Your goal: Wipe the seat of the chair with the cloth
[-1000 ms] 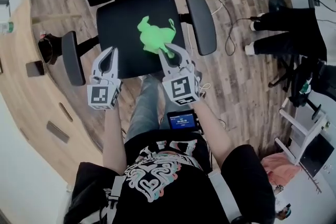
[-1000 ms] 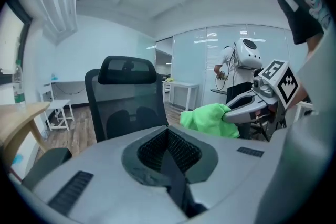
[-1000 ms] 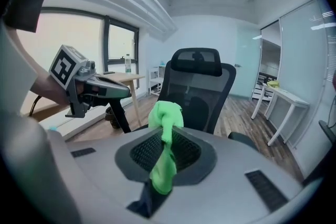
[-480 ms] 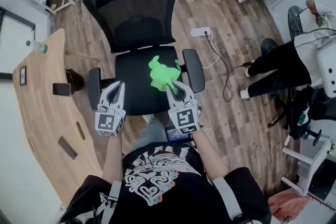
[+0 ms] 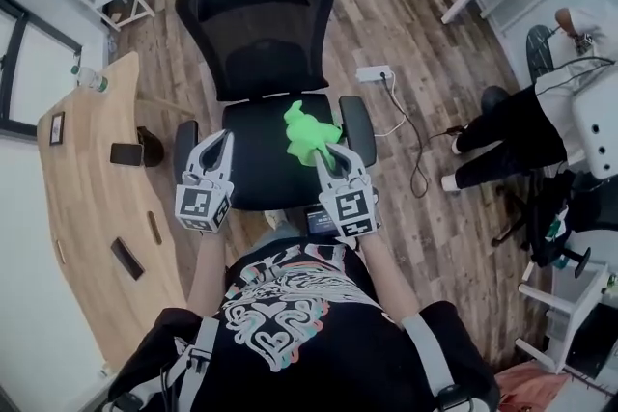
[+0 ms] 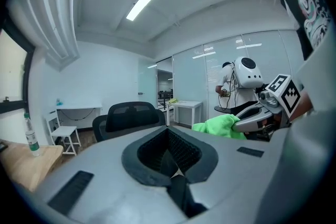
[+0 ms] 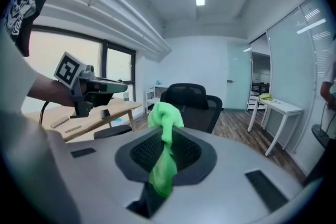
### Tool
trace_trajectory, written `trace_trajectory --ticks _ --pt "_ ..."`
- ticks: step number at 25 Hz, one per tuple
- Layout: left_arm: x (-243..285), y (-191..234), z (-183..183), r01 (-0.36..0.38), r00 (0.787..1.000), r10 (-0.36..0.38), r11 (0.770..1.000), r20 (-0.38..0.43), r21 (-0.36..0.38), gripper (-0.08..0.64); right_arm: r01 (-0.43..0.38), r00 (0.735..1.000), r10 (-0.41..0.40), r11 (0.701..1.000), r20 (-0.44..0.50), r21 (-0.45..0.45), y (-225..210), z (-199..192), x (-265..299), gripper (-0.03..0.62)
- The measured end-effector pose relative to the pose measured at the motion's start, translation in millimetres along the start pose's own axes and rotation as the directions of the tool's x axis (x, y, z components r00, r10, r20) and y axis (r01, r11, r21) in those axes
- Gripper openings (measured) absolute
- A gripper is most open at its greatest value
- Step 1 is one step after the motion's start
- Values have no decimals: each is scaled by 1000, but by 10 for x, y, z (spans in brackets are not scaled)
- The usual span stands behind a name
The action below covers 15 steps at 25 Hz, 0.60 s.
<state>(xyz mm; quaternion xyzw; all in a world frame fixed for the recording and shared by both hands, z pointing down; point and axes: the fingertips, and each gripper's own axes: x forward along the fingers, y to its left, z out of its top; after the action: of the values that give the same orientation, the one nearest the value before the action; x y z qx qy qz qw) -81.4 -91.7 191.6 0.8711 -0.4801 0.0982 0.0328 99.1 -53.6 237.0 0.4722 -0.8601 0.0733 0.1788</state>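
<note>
A black office chair stands in front of me, its seat below my two grippers. A bright green cloth bunches over the seat's right side, and my right gripper is shut on it. In the right gripper view the cloth rises out of the closed jaws and hides part of the chair. My left gripper hovers over the seat's left front, shut on nothing. From the left gripper view the cloth and the right gripper show at the right.
A curved wooden desk with a phone and a bottle runs along the left. A power strip and cable lie on the floor right of the chair. A person in black sits further right. White tables stand at the back.
The head view has pulled back and up, so the whole chair now shows. Both grippers stay over the seat's front, the right one still holding the cloth.
</note>
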Motion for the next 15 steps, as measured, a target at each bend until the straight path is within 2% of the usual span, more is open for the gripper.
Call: trace_trajectory --ticks 6,11,15 --pt "19 -137 92 19 1000 -19 1000 17 0 0 -32 999 31 999 33 9 37 135 -82 41" --pt "-52 -4 271 3 997 -2 1000 75 -21 0 -58 996 54 997 68 51 101 242 -29 41" --pt "-76 51 209 -2 998 4 1000 68 -25 0 -42 997 38 997 62 59 120 235 -62 41"
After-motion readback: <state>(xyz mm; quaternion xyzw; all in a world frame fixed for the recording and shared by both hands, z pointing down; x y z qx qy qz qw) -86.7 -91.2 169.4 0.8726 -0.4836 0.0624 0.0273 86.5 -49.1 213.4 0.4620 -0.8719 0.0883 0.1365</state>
